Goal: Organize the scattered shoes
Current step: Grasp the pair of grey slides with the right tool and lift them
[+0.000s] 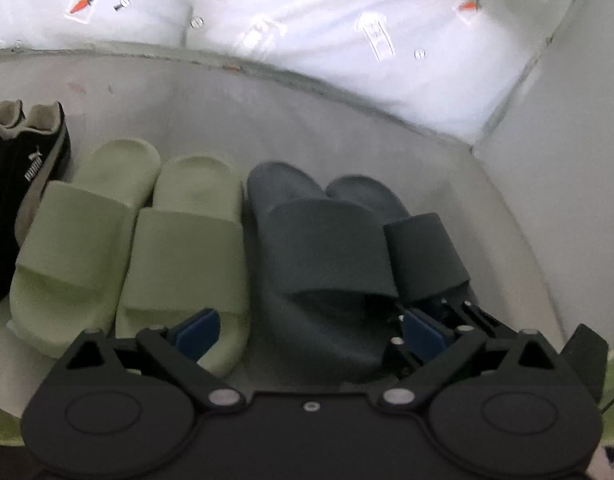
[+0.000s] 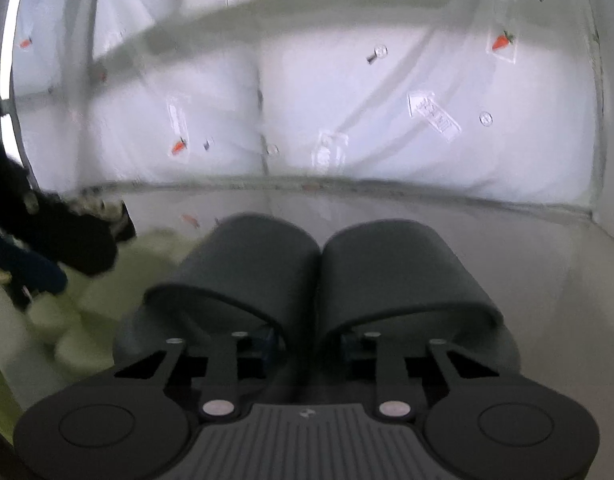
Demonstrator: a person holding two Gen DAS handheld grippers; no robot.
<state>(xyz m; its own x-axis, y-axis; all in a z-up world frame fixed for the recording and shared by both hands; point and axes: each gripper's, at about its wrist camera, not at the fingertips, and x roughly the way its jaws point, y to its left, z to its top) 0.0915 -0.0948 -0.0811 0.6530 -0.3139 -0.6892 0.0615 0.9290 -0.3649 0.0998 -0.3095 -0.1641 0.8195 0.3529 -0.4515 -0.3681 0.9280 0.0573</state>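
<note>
nearly done, by the look of it: black sneakers (image 1: pixel 23 184), green slides (image 1: pixel 127 248) and dark grey slides (image 1: pixel 339 256) stand paired in a row on the shelf (image 1: pixel 347 132). left hand-held gripper (image 1: pixel 311 328) hangs open; right hand-held gripper (image 2: pixel 303 340) is spread with a finger under each grey strap, gripping nothing. only withdrawing seems left.

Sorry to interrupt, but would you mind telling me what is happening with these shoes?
A person with two handheld grippers is lining shoes up on a pale floor. Black sneakers, green slides and dark grey slides stand in a row. The left gripper is open in front of the slides. The right gripper has a finger tucked under each dark grey slide's strap.
</note>
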